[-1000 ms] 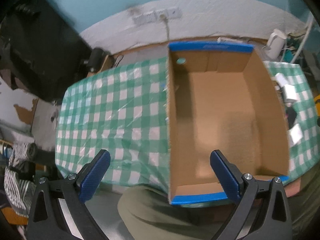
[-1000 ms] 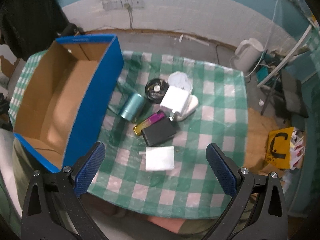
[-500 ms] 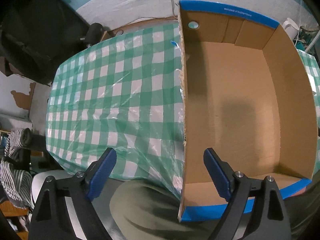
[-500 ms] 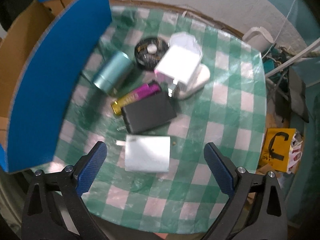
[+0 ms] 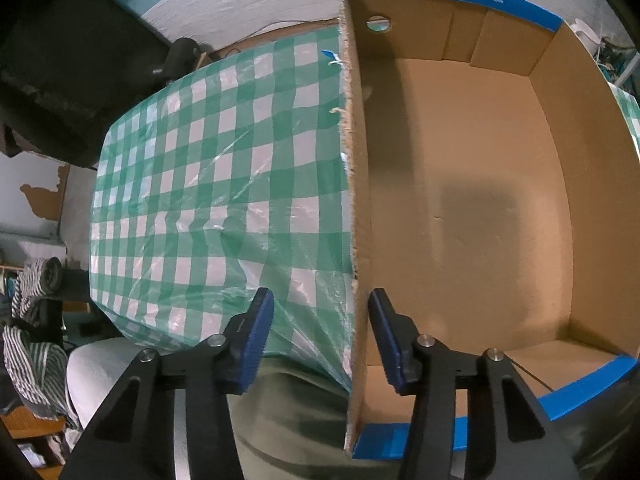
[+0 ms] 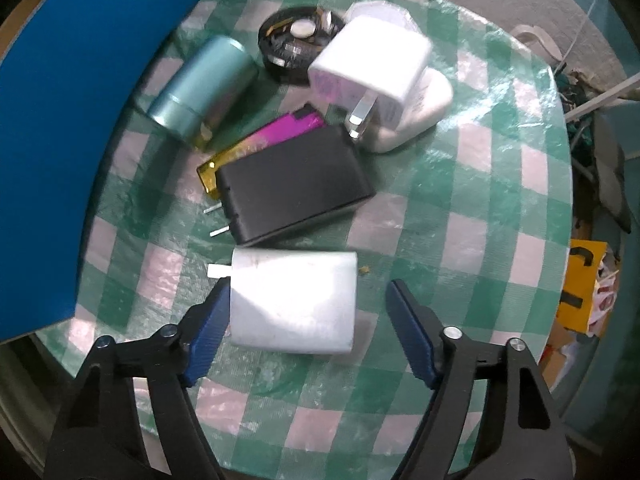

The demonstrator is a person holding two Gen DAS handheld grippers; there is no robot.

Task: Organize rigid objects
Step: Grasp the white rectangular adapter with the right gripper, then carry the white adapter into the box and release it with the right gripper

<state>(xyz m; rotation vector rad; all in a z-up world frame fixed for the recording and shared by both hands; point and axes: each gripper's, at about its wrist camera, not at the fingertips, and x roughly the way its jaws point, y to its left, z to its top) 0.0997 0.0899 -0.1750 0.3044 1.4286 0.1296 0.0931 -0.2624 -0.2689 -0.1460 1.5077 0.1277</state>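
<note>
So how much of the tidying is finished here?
Nothing is packed yet: the cardboard box is empty. In hand: the left gripper is closing on the box's side wall, and the right gripper is closing around the white charger. Left on the table: black adapter, teal cylinder, white plug.

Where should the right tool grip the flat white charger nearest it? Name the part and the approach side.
Grip the white charger across its two short side edges, coming from above: it lies flat. The closing right tool straddles it; keep off the prong end.
</note>
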